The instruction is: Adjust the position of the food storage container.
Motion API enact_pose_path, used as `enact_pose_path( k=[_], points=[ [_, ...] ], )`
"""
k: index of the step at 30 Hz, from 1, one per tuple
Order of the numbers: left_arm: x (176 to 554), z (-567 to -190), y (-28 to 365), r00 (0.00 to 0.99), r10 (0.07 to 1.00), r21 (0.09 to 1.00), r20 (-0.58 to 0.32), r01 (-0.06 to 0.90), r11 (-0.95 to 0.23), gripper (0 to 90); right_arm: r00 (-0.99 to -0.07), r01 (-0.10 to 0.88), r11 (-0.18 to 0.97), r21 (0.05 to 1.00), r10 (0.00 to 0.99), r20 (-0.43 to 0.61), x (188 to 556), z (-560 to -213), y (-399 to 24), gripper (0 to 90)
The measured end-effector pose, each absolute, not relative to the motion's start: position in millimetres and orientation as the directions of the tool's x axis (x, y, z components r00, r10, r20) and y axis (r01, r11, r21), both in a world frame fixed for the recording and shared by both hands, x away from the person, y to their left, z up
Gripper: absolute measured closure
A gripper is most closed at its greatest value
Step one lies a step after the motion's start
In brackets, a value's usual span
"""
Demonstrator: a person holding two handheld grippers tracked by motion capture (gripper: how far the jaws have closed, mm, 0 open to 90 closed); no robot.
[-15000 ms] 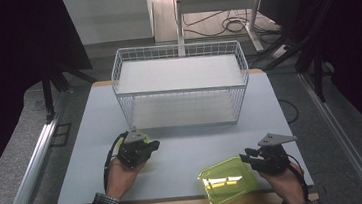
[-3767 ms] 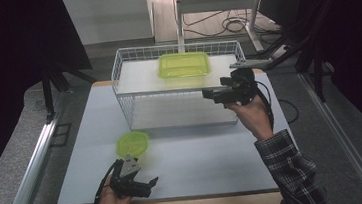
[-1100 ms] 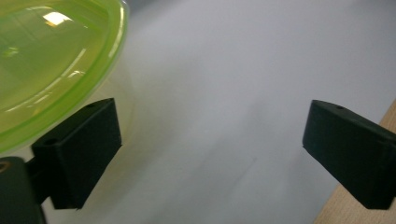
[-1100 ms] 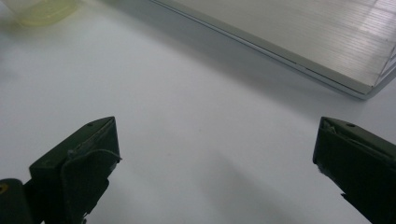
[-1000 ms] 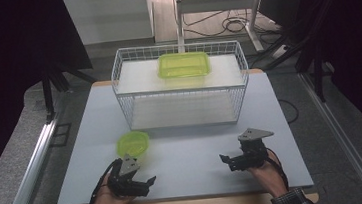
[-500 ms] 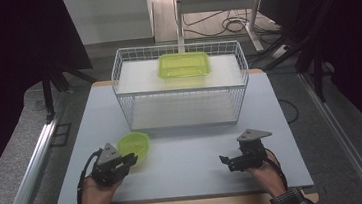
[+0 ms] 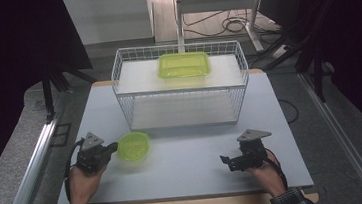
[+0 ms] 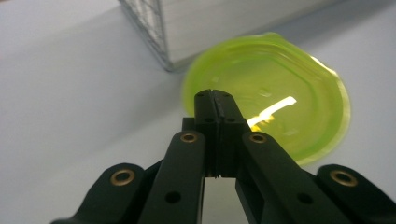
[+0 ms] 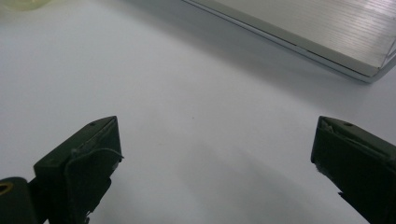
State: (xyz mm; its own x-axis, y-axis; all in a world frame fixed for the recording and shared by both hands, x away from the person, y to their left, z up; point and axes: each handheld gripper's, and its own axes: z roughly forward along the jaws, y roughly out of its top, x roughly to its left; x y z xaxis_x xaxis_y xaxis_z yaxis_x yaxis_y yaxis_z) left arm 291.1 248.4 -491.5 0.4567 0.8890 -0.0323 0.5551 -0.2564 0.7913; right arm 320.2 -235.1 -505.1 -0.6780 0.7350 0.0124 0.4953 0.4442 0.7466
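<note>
A small round lid [image 7: 133,146] of translucent lime-green plastic lies on the pale grey table [image 7: 184,152], at about seven o'clock from the white wire basket [image 7: 181,84] and just in front of its near-left corner. The lid has a raised rim and stepped rings inside, with a bright glint on its glossy face [image 8: 271,100]. The left gripper [image 7: 109,148] meets the lid's rim at nine o'clock; its jaws have just closed and are pressed together, pinching that edge. The right gripper [image 7: 227,161], well apart at the table's four o'clock, holds nothing, jaws wide. A rectangular green container [image 7: 184,64] sits in the basket.
</note>
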Motion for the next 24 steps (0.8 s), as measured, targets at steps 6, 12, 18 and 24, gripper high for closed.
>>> enact_pose_path(
  k=[6,12,18,24],
  points=[
    [305.0,-496.4,252.5,0.431,0.902,0.791,-0.024,0.561,-0.247,90.0,-0.678,0.499,0.451,0.740,0.735,0.009,321.4,-507.4,-235.3,2.1],
    [315.2,-502.8,250.0,0.426,0.904,0.782,-0.028,0.573,-0.246,90.0,-0.680,0.502,0.458,0.734,0.733,0.009,322.5,-509.3,-235.7,2.4],
    [317.3,-507.1,243.9,0.429,0.903,0.766,-0.015,0.585,-0.265,90.0,-0.684,0.504,0.464,0.729,0.729,0.009,322.8,-510.5,-235.6,2.7],
    [317.2,-508.1,232.9,0.441,0.897,0.760,-0.011,0.587,-0.279,90.0,-0.686,0.503,0.466,0.728,0.728,0.008,322.9,-511.2,-234.7,2.8]
  ],
)
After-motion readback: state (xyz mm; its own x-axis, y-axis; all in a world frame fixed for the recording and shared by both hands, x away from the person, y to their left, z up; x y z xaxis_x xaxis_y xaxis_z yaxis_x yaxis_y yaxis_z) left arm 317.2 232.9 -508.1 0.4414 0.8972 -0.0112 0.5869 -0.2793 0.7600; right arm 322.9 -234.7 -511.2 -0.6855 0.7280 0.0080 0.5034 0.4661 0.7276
